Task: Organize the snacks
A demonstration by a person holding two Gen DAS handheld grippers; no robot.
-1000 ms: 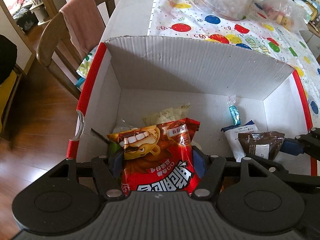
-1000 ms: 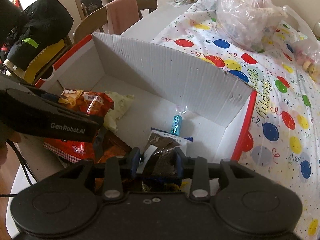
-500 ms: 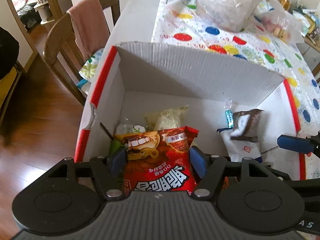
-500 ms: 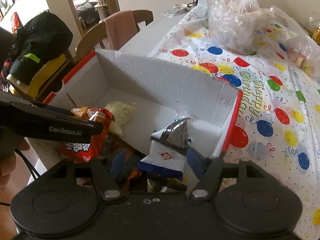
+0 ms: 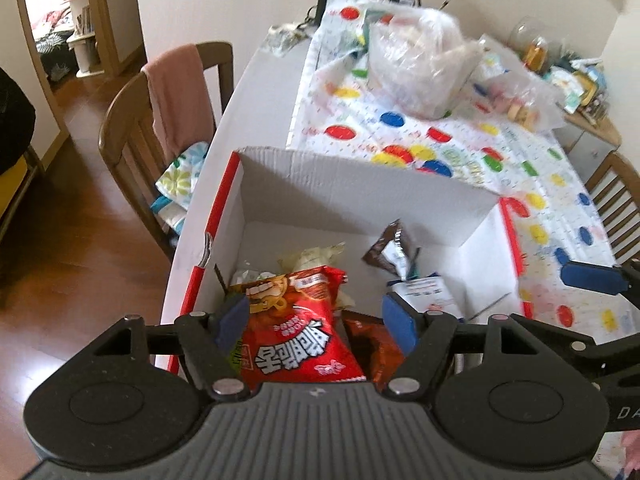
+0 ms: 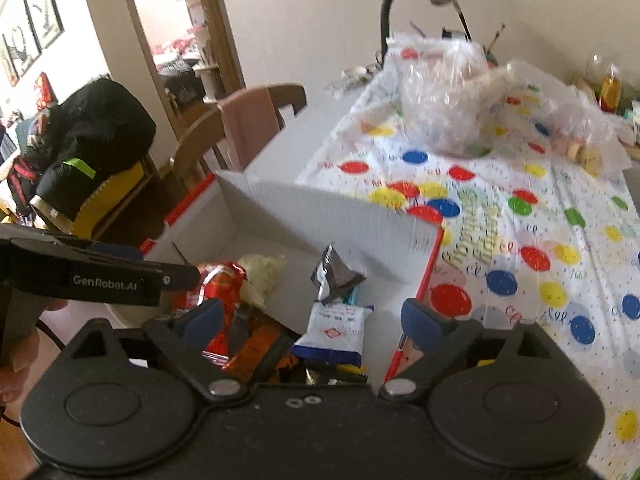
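Snack bag [image 5: 298, 340] between left claw [image 5: 316, 320] fingers.

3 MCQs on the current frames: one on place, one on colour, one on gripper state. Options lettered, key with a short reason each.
1. Where does the red snack bag lie?
A. inside the white cardboard box
B. on the spotted tablecloth
C. on the chair seat

2. What colour is the cloth over the chair back?
A. green
B. pink
C. black

3. How does the right gripper stand?
A. shut on the brown packet
B. shut on the red bag
C. open, holding nothing

Key:
1 A, the bag sits between the box walls with other packets.
2 B, the draped cloth is pink.
3 C, its blue pads are wide apart and the brown packet lies free in the box.
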